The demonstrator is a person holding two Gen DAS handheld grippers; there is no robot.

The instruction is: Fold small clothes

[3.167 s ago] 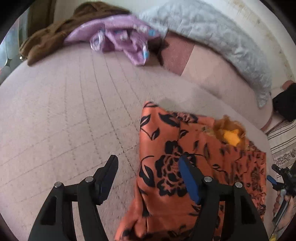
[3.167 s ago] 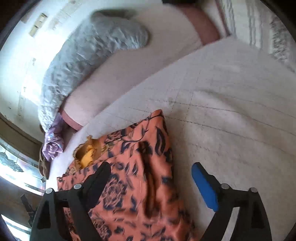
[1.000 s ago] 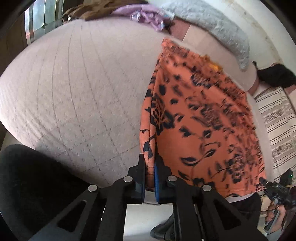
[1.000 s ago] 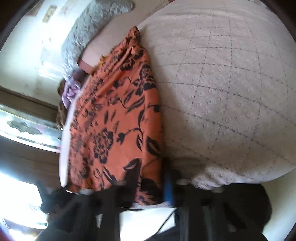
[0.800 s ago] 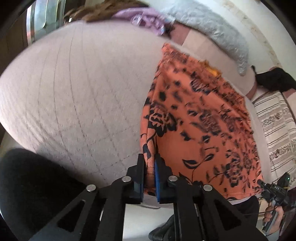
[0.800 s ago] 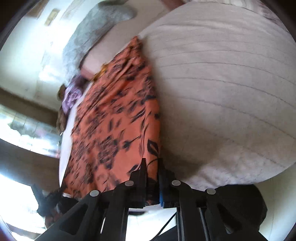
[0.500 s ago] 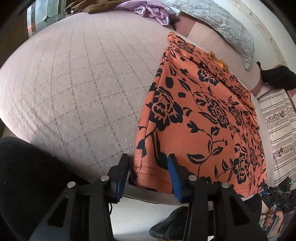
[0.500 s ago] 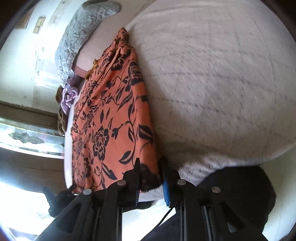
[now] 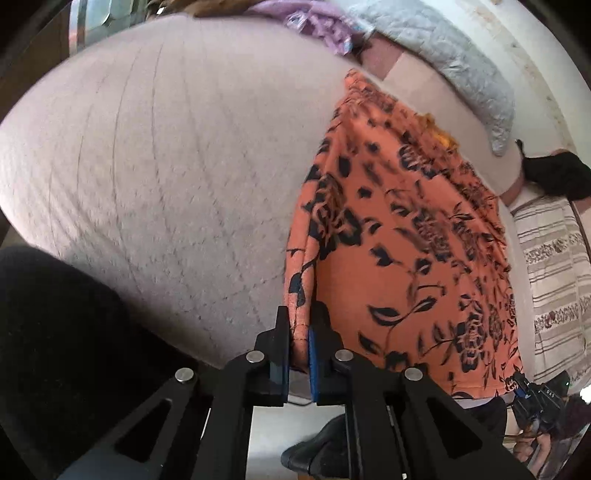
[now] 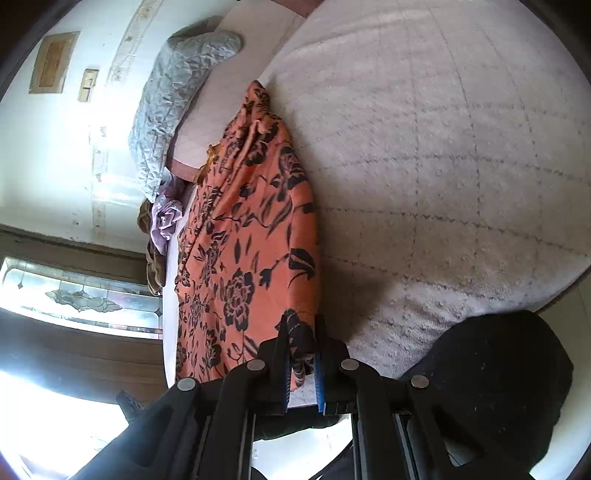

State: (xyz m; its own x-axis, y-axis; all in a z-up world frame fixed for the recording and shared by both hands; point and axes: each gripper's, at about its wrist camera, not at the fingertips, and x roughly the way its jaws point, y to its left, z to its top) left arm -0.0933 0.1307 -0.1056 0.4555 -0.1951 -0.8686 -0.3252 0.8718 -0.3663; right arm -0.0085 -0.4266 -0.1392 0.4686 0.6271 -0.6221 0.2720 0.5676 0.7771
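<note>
An orange garment with black flowers lies stretched lengthwise on the bed, its near hem at the bed's edge. My left gripper has its jaws closing onto the hem's left corner, the pads pressing the cloth, which stands up in a fold between them. In the right wrist view the same garment runs away from me, and my right gripper is closing on the hem's right corner, with bunched fabric pinched between its pads. The right gripper also shows small at the left wrist view's lower right.
The quilted pale bedcover spreads wide on both sides of the garment. A grey pillow, purple clothes and a brown garment lie at the far end. Striped cloth is on the right. A person's dark clothing is close by.
Both grippers held the hem a second ago, opened and let it lie flat at the bed's edge half a second ago, and have shut on its corners again.
</note>
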